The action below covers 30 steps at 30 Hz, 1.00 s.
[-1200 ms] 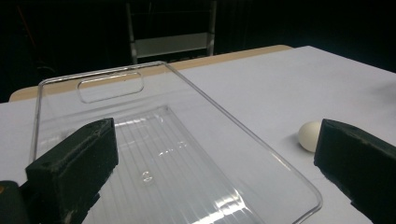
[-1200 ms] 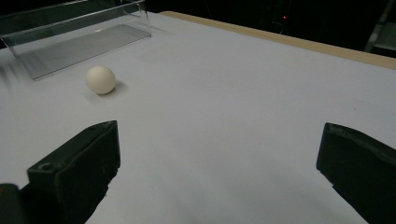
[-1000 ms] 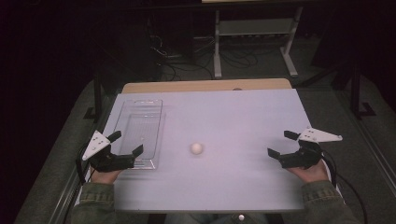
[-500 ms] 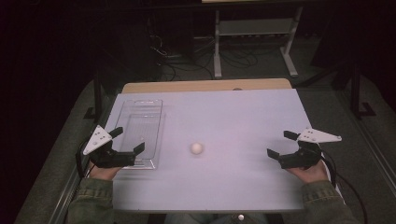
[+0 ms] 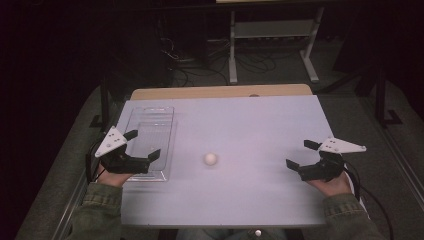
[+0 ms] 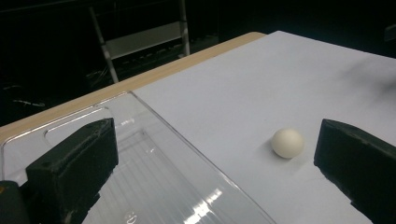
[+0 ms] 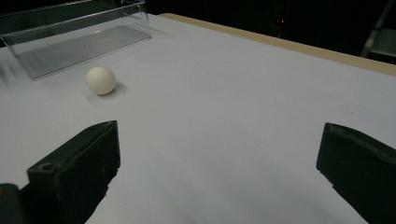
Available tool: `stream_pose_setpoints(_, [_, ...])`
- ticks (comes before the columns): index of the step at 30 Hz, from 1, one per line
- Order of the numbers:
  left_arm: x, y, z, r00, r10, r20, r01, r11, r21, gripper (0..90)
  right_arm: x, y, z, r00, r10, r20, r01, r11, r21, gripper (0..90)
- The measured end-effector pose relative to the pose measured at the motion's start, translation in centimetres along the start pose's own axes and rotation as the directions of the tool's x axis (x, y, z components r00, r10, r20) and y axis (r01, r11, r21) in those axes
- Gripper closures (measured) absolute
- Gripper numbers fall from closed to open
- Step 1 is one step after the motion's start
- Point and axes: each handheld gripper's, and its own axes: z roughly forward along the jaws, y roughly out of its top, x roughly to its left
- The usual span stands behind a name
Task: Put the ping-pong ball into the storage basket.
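A small white ball (image 5: pixel 210 159) rests on the white table (image 5: pixel 240 125), near its middle. A clear plastic tray (image 5: pixel 150 132) lies at the left, empty. My left gripper (image 5: pixel 142 145) is open and hovers over the tray's near end, jaws wide apart and empty; in the left gripper view the ball (image 6: pixel 287 143) sits just right of the tray (image 6: pixel 154 168). My right gripper (image 5: pixel 301 155) is open near the table's right edge, empty. In the right gripper view the ball (image 7: pixel 100 80) lies ahead to the left, with the tray (image 7: pixel 74 32) behind it.
A wooden strip (image 5: pixel 220 92) borders the table's far edge. Beyond it, in the dark, stands a metal frame with shelves (image 5: pixel 272 35) among cables on the floor. The person's green sleeves (image 5: pixel 97 210) enter from the bottom.
My left gripper has drifted slightly right and forward over the tray's near end. The right gripper and the ball have stayed in place.
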Motion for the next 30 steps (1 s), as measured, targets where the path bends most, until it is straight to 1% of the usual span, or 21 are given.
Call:
stream_pose_setpoints(6, [0.0,0.8,0.3,0.9998,0.011,0.019,-0.011,0.9998,0.014,0.0,0.0,0.0,-0.1,1.0000,-0.001,0.001,0.001,1.000,-0.005,0.0])
stream_pose_setpoints(8, [0.0,1.0,0.4,0.9996,0.012,0.028,-0.012,0.9997,0.022,0.0,0.0,0.0,-0.1,1.0000,0.000,0.000,0.000,1.000,-0.006,0.0])
stream_pose_setpoints(11, [0.0,1.3,0.7,0.9990,0.024,0.037,-0.025,0.9989,0.040,0.0,0.0,0.0,-0.1,1.0000,0.000,0.001,0.000,1.000,-0.006,0.0])
stream_pose_setpoints(15, [0.1,1.9,1.0,0.9984,0.030,0.048,-0.032,0.9982,0.050,0.0,0.0,0.0,-0.2,1.0000,-0.001,0.009,0.001,1.000,-0.010,0.0])
stream_pose_setpoints(19, [0.1,2.5,1.2,0.9970,0.046,0.062,-0.050,0.9969,0.061,0.0,-0.1,0.0,-0.3,0.9998,-0.002,0.018,0.002,1.000,-0.014,0.0])
stream_pose_setpoints(24, [-0.1,3.0,1.6,0.9950,0.065,0.075,-0.071,0.9943,0.079,0.0,-0.1,0.0,-0.3,0.9999,-0.001,0.016,0.001,1.000,-0.016,0.0])
stream_pose_setpoints(30, [-0.3,3.6,2.2,0.9912,0.084,0.103,-0.094,0.9903,0.102,0.0,-0.1,0.0,-0.3,0.9999,0.002,0.013,-0.002,1.000,-0.020,0.0])
